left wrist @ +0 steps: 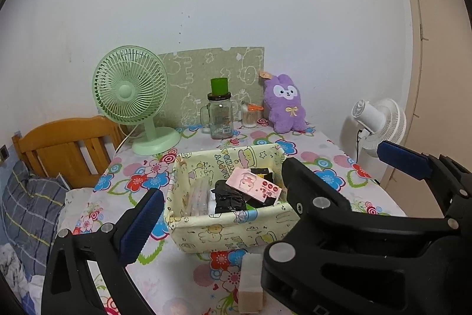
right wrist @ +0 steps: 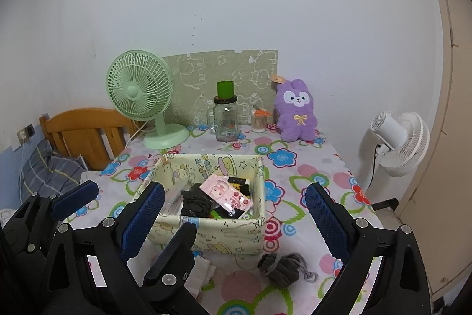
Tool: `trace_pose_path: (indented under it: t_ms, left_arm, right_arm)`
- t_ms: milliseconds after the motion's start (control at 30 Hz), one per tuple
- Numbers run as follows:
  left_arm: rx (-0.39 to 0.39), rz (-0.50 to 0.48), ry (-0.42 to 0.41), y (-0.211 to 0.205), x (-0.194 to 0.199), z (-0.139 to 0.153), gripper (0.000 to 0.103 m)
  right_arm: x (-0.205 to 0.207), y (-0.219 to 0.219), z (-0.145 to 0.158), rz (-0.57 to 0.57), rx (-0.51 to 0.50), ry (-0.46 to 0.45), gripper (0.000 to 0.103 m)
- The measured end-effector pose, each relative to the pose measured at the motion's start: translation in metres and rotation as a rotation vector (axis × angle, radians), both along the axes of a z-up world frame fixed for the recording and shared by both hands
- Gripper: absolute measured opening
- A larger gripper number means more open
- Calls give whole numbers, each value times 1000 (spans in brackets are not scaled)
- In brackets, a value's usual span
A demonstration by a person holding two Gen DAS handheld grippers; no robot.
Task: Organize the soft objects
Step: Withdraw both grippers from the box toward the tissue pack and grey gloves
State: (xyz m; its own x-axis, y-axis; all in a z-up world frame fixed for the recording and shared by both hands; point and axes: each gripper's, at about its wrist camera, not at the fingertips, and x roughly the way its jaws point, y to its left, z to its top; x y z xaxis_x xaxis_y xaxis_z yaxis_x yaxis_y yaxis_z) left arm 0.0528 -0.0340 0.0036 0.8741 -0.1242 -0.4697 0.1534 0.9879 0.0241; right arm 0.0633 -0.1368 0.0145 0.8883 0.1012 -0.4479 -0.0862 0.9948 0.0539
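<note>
A pale yellow cartoon-print fabric basket (left wrist: 230, 229) (right wrist: 224, 232) stands mid-table, holding a pink packet (right wrist: 225, 192), black items and clear plastic. A grey knitted soft item with a cord (right wrist: 280, 264) lies in front of the basket, near a white folded cloth (right wrist: 203, 270). A pale pinkish block (left wrist: 250, 282) lies near the front edge. A purple plush rabbit (left wrist: 284, 102) (right wrist: 296, 111) leans on the wall. My left gripper (left wrist: 233, 197) is open and empty; the right gripper hides its right finger. My right gripper (right wrist: 236, 188) is open and empty, just short of the basket.
At the back stand a green desk fan (left wrist: 129, 96), a glass jar with a green cup (left wrist: 221, 114) and a swab pot (left wrist: 250, 115). A white fan (right wrist: 401, 143) stands off the table's right edge. A wooden headboard (left wrist: 65, 149) and bedding lie left.
</note>
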Motion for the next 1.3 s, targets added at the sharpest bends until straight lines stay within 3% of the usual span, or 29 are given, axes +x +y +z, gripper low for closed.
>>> trace_pose_path:
  t_ms: [533,1133,1300]
  left_arm:
    - [4,1,2,-10,-14,-15,103]
    - [14,-19,64,-27,-14,-56,103]
    - [5,16,73,-28,-14,-71,103]
  right_arm:
    - [-20,-12,-16,-50,17,16,98]
    - [-20,-27,-62,-78,23,83,98]
    - [-18,-30,-78,-75,33,112,98]
